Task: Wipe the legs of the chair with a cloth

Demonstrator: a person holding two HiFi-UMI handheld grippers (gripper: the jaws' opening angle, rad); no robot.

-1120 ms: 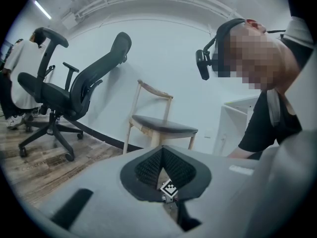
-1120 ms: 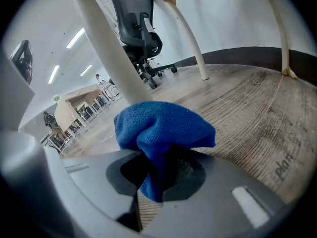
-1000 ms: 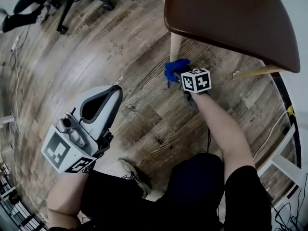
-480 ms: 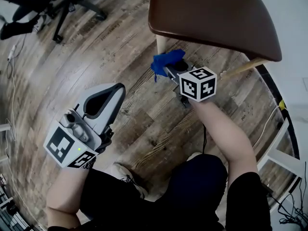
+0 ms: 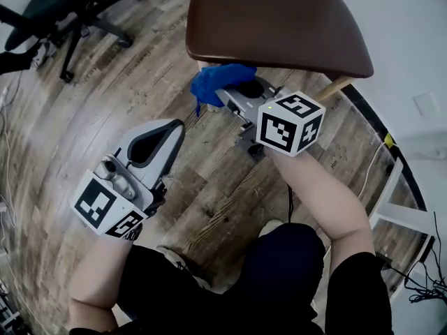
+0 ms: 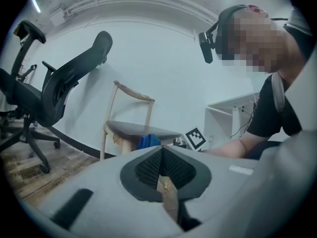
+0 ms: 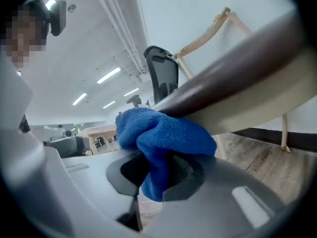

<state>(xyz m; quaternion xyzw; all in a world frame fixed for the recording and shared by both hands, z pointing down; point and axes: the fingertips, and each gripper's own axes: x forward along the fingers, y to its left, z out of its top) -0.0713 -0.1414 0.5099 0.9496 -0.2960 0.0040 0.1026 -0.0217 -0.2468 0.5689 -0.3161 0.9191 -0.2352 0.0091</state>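
- With the right gripper (image 5: 225,95), pinches a bunched blue cloth (image 5: 218,82) between closed jaws. In the right gripper view, shows the fabric bulging up out of the dark pads.
- Presses that cloth against the chair (image 5: 279,19) at the very top of the front leg, just beneath the edge of the brown seat (image 5: 230,44). From above, hides nearly all of that leg behind the cloth and the seat.
- Sits far higher than a second ago: then low on the front leg, close to the floor (image 5: 209,187); half a second ago about midway up; now touching the pale underside of the seat.
- Reads as one upward stroke along the leg brought to its end, so probably at least one face of this leg wiped over its length.
- Calls next, as a judgement, for a pass back down on another face or a shift to a different leg, such as the slanting leg (image 5: 334,87) at the right, well apart from the cloth for now.
- Holds the left gripper (image 5: 167,128) low on the left over the floor, well apart from the chair, jaws closed together on nothing, and barely shifted through the last second.
- Leaves a black office chair (image 5: 84,5) far off at the upper left, no part of the job.
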